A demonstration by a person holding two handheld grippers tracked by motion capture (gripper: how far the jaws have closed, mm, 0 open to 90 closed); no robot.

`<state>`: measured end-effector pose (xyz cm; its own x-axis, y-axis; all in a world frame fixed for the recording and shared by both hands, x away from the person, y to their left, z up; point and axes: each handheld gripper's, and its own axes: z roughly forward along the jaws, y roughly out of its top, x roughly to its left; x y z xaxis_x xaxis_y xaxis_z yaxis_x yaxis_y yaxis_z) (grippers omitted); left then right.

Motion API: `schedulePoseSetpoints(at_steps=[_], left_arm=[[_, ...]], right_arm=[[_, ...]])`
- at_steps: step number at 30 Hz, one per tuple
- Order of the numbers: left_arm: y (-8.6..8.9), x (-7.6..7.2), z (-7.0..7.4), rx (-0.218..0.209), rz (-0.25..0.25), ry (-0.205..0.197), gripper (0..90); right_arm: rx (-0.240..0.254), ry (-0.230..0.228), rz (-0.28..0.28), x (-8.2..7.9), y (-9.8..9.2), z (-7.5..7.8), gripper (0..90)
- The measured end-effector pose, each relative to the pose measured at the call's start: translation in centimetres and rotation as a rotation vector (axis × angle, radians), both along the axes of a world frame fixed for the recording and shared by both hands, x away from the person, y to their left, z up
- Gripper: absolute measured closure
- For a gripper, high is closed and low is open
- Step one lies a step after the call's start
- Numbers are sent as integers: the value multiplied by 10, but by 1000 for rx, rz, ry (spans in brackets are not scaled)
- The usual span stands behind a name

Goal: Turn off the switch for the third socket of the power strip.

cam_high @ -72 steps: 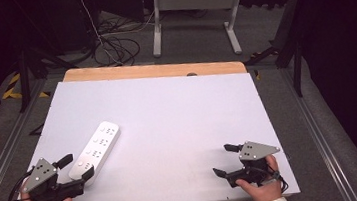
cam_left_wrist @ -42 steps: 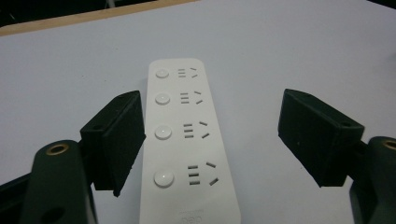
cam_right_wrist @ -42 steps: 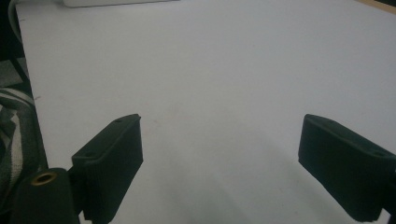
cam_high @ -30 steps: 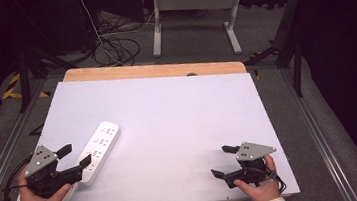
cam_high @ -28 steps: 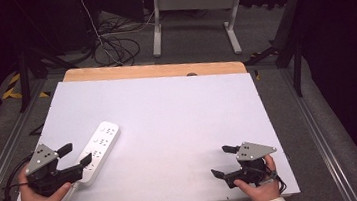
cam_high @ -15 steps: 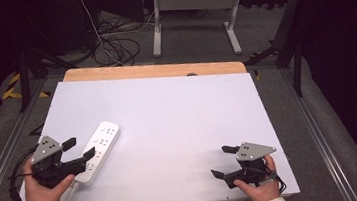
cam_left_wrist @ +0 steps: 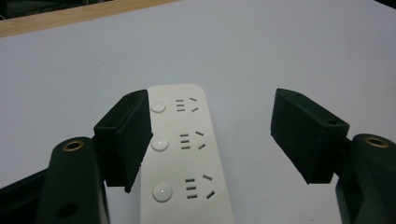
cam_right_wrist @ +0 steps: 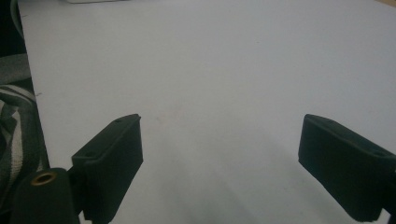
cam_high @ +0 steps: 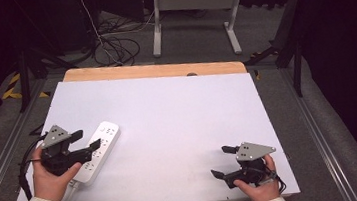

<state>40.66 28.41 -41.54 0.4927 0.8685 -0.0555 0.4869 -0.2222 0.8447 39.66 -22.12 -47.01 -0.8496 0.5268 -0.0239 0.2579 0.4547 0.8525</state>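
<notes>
A white power strip (cam_high: 100, 149) lies flat on the left part of the white table (cam_high: 178, 115), its long axis running toward the far right. It carries three round buttons and three socket groups (cam_left_wrist: 184, 140). My left gripper (cam_high: 86, 139) hovers open over the strip's near half, one jaw over the strip's left edge, the other out over bare table. My left gripper (cam_left_wrist: 212, 135) holds nothing. My right gripper (cam_high: 223, 161) rests open at the table's front right, with bare white table between its jaws (cam_right_wrist: 219, 149).
A wooden strip (cam_high: 153, 71) edges the table's far side. Beyond it stand a metal desk frame (cam_high: 192, 13) and loose cables (cam_high: 115, 47) on the floor. Grey rails run along both table sides. A striped cloth (cam_right_wrist: 16, 121) shows at the left in the right gripper view.
My left gripper has moved forward and to the right, from the table's front left corner to over the power strip. The right gripper has stayed put.
</notes>
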Motion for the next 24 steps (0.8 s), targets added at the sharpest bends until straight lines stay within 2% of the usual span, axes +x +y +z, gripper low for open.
schedulePoseSetpoints(at_steps=[1,5,9,11,13,16,17,18,21,23,24], left_arm=[[-1,2,0,12,-5,2,295],[-5,9,-2,12,-9,16,295],[-5,11,-3,20,0,13,300],[-4,11,-3,17,3,13,346],[-3,11,-3,21,9,10,421],[-2,13,-3,22,7,11,589],[-1,14,-3,16,4,14,589],[-1,15,-3,12,4,18,695],[1,18,-3,-2,6,35,834],[1,19,-4,-7,18,42,896],[1,21,-5,-3,21,43,896]], right_arm=[[0,0,0,0,0,0,143],[0,-1,-1,0,0,0,143],[0,0,1,0,-1,0,143],[1,0,1,0,0,0,143],[2,-1,0,0,0,0,143],[1,0,0,0,0,0,143],[1,0,0,0,0,0,143],[0,0,0,0,0,0,143],[1,-3,1,-1,1,0,144],[0,-2,1,-1,1,0,144],[-1,-2,0,-1,0,0,144]])
